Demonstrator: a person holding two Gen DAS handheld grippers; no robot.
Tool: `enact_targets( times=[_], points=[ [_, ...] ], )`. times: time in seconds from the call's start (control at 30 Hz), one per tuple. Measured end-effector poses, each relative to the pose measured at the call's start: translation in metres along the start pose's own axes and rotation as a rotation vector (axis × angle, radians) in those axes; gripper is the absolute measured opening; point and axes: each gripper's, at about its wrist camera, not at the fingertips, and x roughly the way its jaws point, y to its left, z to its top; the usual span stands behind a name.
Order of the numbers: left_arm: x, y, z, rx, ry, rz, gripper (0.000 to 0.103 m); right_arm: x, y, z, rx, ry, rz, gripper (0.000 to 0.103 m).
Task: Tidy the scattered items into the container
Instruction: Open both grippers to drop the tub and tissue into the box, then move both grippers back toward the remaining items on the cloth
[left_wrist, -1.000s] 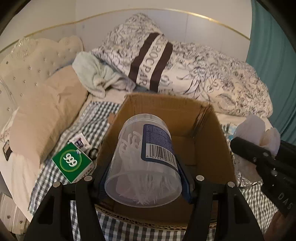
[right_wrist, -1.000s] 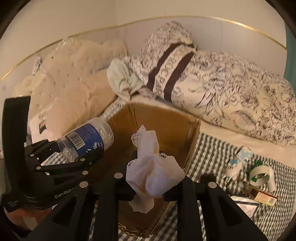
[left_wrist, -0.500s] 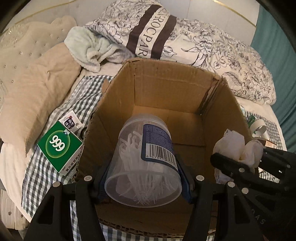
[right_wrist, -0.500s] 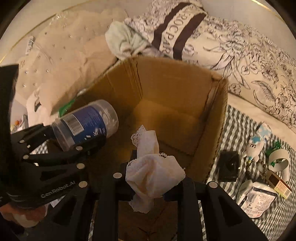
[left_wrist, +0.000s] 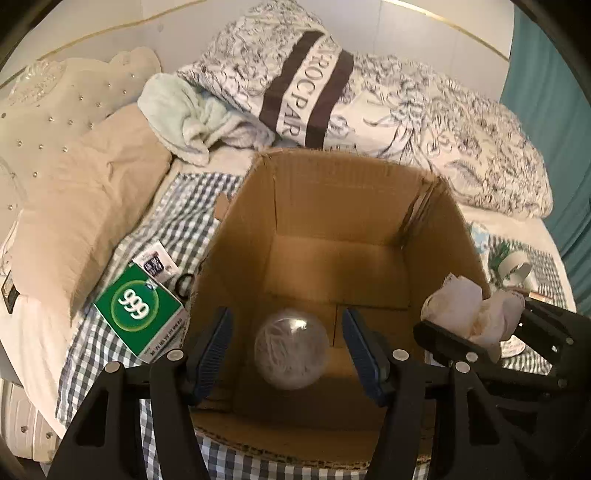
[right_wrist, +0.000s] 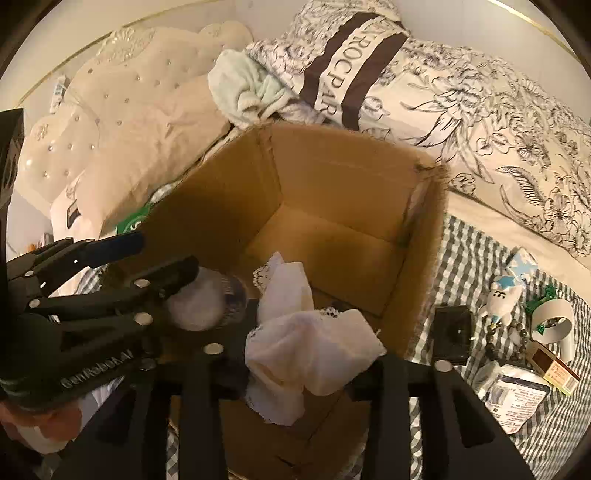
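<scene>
Inside box (left_wrist: 332, 192), jar (left_wrist: 291, 349) now released.

The green box (left_wrist: 139, 314) lying on the checked sheet just left of the cardboard box (left_wrist: 332, 206) carries a white "999" inside a pale ring on its top face; a line of small print runs along its white side edge, too fine to read. Behind the cardboard box, the floral pillow (left_wrist: 295, 77) has a white band between 2 dark stripes with the capitals "ROCPAR" showing. In the right wrist view, the left gripper (right_wrist: 122, 258) body bears raised lettering reading "GenRobot.AI", partly blurred. Packets right of the cardboard box show print that is illegible.
</scene>
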Motion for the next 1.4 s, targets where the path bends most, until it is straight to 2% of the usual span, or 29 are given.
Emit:
enact_targets(
  times=[0.13, 0.37, 0.7, 0.87, 0.93, 1.03, 1.17, 1.23, 1.4],
  points=[
    [-0.019, -0.001, 0.008, -0.007, -0.044, 0.011, 0.067, -0.015, 0.0, 0.002, 0.0, -0.044, -0.007, 0.058],
    [-0.058, -0.004, 0.018, -0.029, -0.128, 0.014, 0.069, -0.043, 0.005, 0.009, -0.002, -0.118, 0.02, 0.066],
    [-0.11, -0.016, 0.027, -0.026, -0.227, 0.004, 0.076, -0.098, 0.001, 0.006, 0.012, -0.236, 0.008, 0.067],
    [-0.131, -0.026, 0.025, -0.036, -0.273, -0.029, 0.082, -0.133, -0.014, -0.003, 0.037, -0.302, -0.022, 0.067],
    [-0.138, -0.032, 0.023, -0.031, -0.29, -0.037, 0.082, -0.152, -0.025, -0.009, 0.057, -0.334, -0.033, 0.071],
    [-0.145, -0.042, 0.022, -0.028, -0.308, -0.054, 0.082, -0.174, -0.038, -0.018, 0.082, -0.366, -0.053, 0.071],
    [-0.155, -0.054, 0.021, -0.033, -0.33, -0.087, 0.09, -0.201, -0.053, -0.03, 0.093, -0.395, -0.082, 0.072],
    [-0.16, -0.061, 0.02, -0.026, -0.343, -0.099, 0.092, -0.218, -0.061, -0.037, 0.102, -0.423, -0.095, 0.08],
    [-0.174, -0.078, 0.015, -0.014, -0.382, -0.116, 0.103, -0.251, -0.073, -0.048, 0.129, -0.479, -0.115, 0.089]
  ],
)
